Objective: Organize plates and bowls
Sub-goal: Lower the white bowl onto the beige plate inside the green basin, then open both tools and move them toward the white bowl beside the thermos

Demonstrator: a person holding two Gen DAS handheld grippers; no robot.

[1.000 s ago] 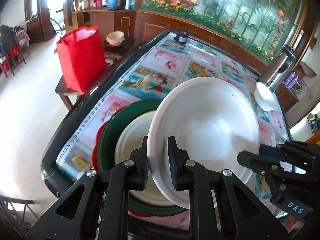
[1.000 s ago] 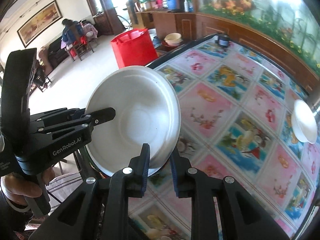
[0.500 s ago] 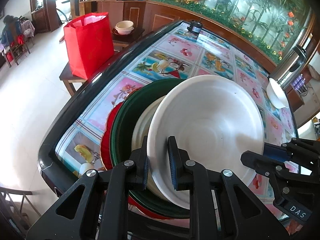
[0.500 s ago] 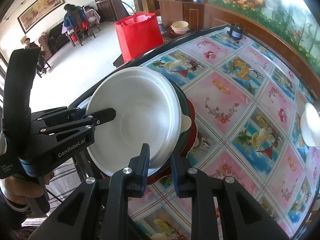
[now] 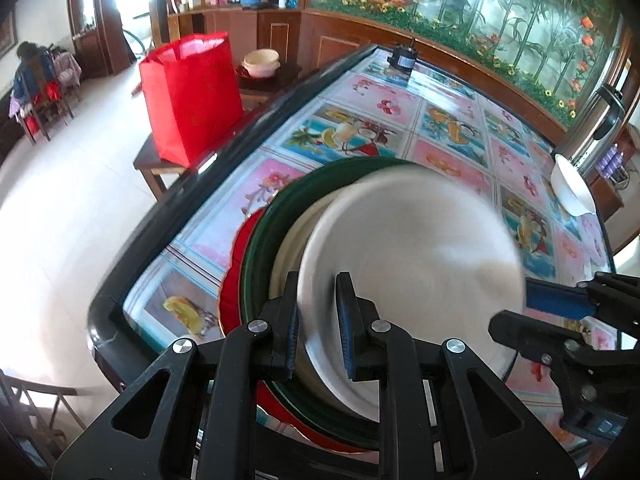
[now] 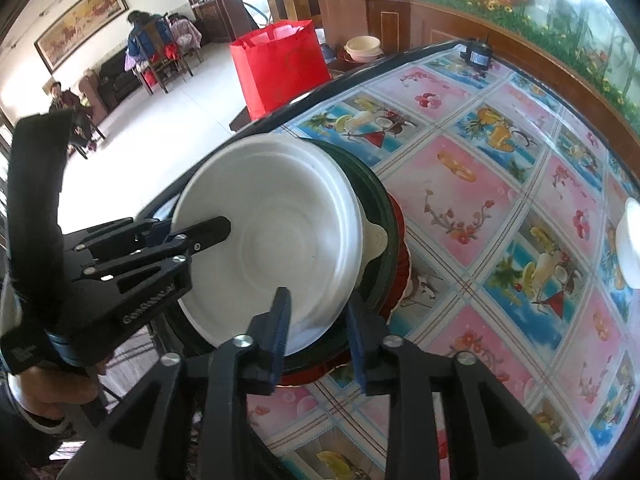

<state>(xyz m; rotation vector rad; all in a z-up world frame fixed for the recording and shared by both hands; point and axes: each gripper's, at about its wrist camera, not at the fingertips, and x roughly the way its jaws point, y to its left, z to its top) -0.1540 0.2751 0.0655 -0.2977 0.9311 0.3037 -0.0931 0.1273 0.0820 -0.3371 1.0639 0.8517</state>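
White and blurred, the bowl (image 5: 412,272) fills the lower middle of the left view, sitting over the stack of a pale dish (image 5: 292,232), a green plate (image 5: 276,216) and a red plate (image 5: 236,256) on the tablecloth (image 5: 380,100). At lower left of centre the left gripper (image 5: 317,316) pinches the bowl's near rim, fingers narrow and tight on it; let it go only once the bowl sits flat and centred. Moving right, the right gripper (image 6: 318,330) has just been opening, its fingers now parted a little with the rim (image 6: 316,332) between them but seemingly not pressed. Draw that hand straight back so a pad does not drag the bowl sideways off the stack. Another bowl (image 5: 572,188) waits at the far right
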